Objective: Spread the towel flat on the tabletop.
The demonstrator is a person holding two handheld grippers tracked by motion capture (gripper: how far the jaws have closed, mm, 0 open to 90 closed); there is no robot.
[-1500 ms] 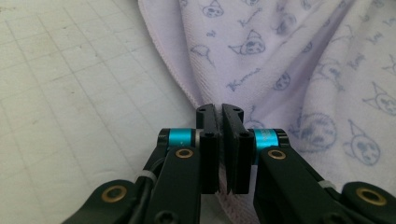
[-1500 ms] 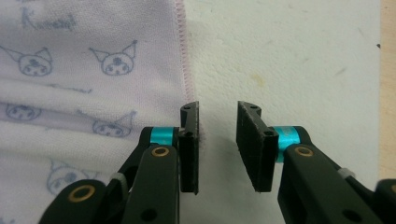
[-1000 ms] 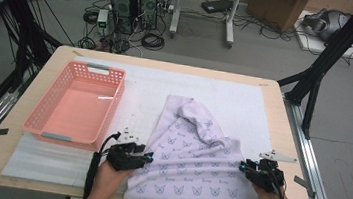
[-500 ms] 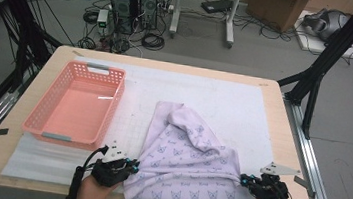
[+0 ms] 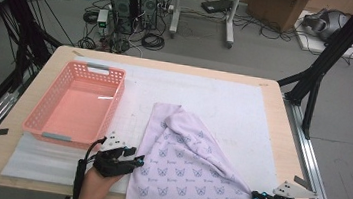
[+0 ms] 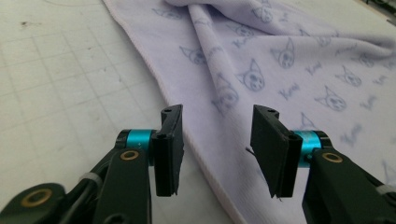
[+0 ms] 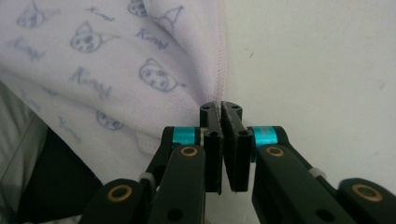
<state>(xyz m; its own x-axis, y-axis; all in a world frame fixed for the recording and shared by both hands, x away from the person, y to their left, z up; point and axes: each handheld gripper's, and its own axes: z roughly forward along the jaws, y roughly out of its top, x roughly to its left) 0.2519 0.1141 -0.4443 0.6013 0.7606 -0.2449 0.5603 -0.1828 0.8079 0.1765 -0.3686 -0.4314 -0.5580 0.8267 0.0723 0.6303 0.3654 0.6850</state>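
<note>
Lilac cloth (image 5: 191, 174) now stretches beside the basket (image 5: 46, 120) as the left gripper (image 6: 217, 140), jaws just parted, lets go while the right gripper (image 7: 223, 135) stays clamped on its corner.

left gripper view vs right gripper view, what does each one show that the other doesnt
Left gripper view: the left gripper with its fingers apart, the towel edge lying loose on the gridded mat between them; they have just been opening.
Right gripper view: the right gripper with fingers pressed together on the towel's hemmed edge, over plain white mat.
Both: the lilac cat-print towel and black fingers with teal collars.
</note>
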